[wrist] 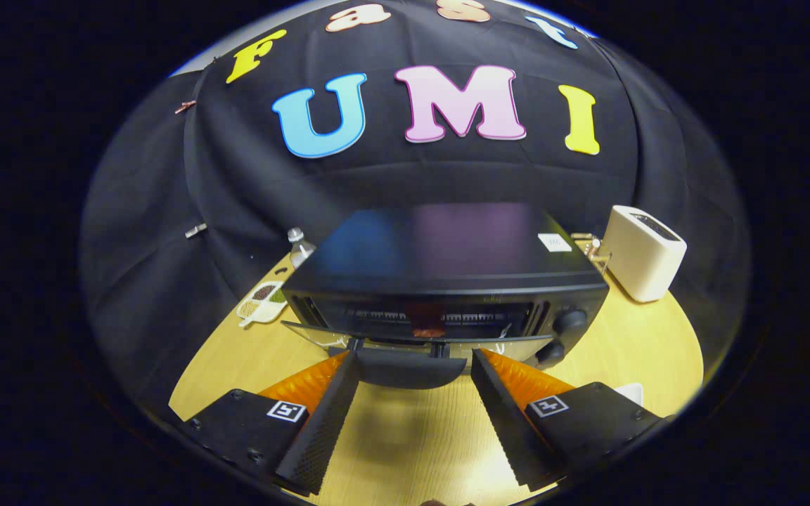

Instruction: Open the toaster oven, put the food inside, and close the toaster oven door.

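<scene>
The black toaster oven (447,260) stands on the wooden table (644,344) just ahead of my fingers. Its glass door (306,332) is swung down and out toward me, and its dark handle (405,369) lies between my two fingertips. Inside, on the rack, sits a reddish-brown piece of food (426,322). My gripper (413,357) is open, its fingers spread wide on either side of the handle; I cannot tell whether they touch it.
A white toaster (644,253) stands to the right of the oven. Left of the oven are a small clear bottle (299,246) and a white divided dish of grains (261,299). The oven's two knobs (568,322) face me on its right.
</scene>
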